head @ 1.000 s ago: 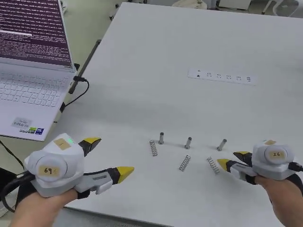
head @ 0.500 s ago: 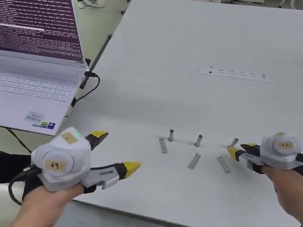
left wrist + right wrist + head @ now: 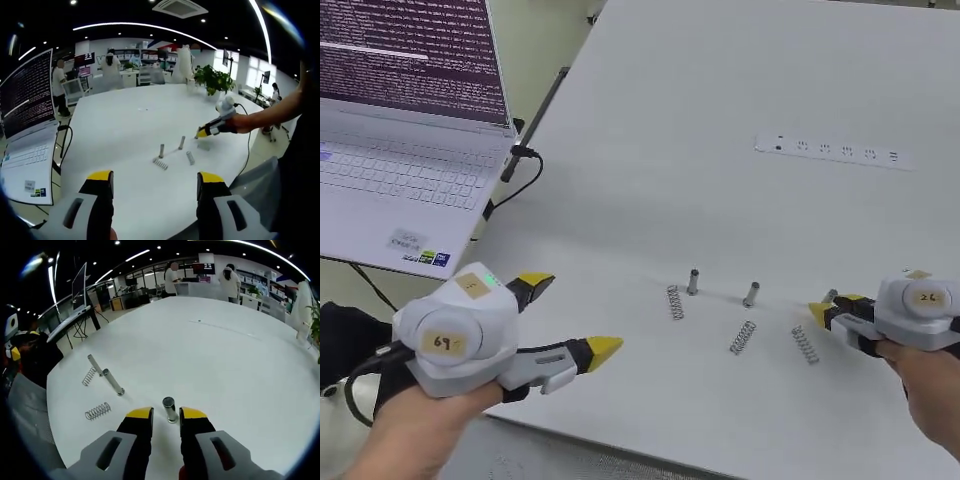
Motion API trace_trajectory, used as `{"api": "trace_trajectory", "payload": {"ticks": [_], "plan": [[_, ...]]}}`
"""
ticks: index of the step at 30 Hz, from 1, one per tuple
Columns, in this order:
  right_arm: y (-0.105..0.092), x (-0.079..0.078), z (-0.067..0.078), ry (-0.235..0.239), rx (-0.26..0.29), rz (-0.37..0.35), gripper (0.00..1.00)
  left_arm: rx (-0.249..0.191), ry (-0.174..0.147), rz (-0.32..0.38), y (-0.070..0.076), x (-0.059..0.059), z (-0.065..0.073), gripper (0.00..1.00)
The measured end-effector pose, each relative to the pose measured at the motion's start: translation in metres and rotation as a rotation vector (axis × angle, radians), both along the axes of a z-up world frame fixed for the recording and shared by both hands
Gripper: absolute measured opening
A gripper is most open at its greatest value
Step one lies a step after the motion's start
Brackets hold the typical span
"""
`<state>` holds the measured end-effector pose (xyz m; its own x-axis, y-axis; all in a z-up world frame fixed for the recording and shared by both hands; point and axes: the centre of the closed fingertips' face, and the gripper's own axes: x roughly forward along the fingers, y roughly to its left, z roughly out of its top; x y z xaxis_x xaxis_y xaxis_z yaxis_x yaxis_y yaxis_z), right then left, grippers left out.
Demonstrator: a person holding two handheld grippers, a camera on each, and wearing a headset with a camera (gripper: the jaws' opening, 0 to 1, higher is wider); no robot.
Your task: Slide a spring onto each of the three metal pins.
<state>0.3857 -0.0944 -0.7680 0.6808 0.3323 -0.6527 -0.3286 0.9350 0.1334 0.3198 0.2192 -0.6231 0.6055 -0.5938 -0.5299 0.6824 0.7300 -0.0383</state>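
Hovering low – right tongs (image 3: 165,419) flanking pin (image 3: 169,408)

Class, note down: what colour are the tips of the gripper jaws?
Yellow, on both the left gripper and the right gripper; clearest in the left gripper view.

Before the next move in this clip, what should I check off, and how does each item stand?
1. Pins upright: ok, all three stand.
2. Pins bare: ok, no spring on any.
3. Springs free to pick: ok, three lie loose on the table.
4. Left gripper empty: ok, jaws wide open.
5. Right gripper empty: ok, jaws slightly apart.
6. Right gripper aimed at a spring: not ok, the right pin sits between its tips.
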Motion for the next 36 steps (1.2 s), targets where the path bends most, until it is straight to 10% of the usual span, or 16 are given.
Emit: {"api": "trace_trajectory", "payload": {"ticks": [36], "plan": [[0.0021,0.0024,-0.0029,-0.006,-0.065,0.061,0.06,0.000,0.010,0.005,0.0008,-0.0015,-0.0026,0.63]]}}
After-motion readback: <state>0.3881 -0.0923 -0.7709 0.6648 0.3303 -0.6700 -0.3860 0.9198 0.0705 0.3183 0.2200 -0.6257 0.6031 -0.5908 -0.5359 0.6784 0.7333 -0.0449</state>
